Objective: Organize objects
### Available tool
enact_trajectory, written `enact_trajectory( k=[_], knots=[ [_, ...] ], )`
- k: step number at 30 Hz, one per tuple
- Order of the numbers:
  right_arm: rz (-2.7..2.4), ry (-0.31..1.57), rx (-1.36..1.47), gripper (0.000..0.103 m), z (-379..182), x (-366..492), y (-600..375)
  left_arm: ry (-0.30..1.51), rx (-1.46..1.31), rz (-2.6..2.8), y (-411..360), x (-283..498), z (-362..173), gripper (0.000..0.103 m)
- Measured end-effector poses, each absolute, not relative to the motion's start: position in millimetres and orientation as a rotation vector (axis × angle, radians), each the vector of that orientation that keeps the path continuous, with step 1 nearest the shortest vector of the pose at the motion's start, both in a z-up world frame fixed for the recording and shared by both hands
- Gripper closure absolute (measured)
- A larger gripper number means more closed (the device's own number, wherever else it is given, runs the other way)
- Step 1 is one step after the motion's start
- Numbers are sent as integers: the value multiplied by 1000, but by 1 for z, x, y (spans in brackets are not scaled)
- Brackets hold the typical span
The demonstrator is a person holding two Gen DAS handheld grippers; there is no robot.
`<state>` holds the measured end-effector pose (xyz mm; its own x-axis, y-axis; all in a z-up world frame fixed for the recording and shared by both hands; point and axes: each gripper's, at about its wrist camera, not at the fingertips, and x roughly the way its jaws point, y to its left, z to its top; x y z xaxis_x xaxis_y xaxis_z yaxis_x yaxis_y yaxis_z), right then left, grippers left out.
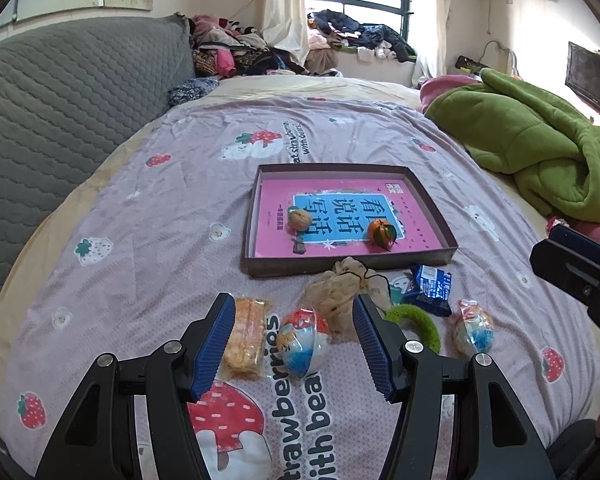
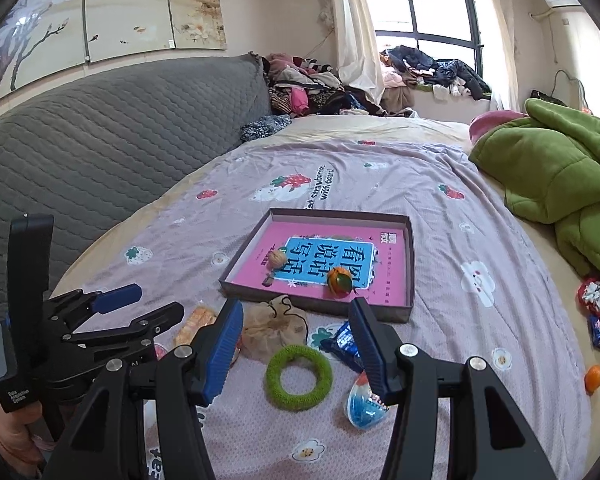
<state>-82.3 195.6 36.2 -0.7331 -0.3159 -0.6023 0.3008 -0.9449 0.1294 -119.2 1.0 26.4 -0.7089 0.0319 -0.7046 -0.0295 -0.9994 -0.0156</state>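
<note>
A shallow box [image 1: 434, 204] [image 2: 411, 256] with a pink book inside lies on the bed; a walnut [image 1: 299, 218] [image 2: 277, 259] and a tangerine [image 1: 381, 232] [image 2: 339, 279] sit in it. In front of it lie a snack bar [image 1: 246, 330] [image 2: 194, 322], a toy egg [image 1: 303, 342], a beige pouch [image 1: 336, 296] [image 2: 278, 330], a green ring [image 1: 418, 322] [image 2: 299, 376], a blue packet [image 1: 430, 290] [image 2: 344, 342] and a second egg [image 1: 474, 330] [image 2: 362, 402]. My left gripper [image 1: 294, 344] [image 2: 134, 306] is open above the first egg. My right gripper [image 2: 296, 346] is open above the ring.
A green blanket [image 1: 540, 140] [image 2: 560, 172] is piled at the right. A grey quilted headboard [image 1: 60, 120] runs along the left. Small candies and a tangerine [image 2: 594, 376] lie at the right edge of the bed. Clothes are heaped by the window.
</note>
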Motion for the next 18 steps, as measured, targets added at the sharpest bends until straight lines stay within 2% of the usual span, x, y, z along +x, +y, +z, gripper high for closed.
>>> enact_trajectory(
  k=[18],
  knots=[
    [-2663, -4, 949, 48, 15, -74, 187, -27, -1219, 2836, -10, -111, 1, 40]
  ],
)
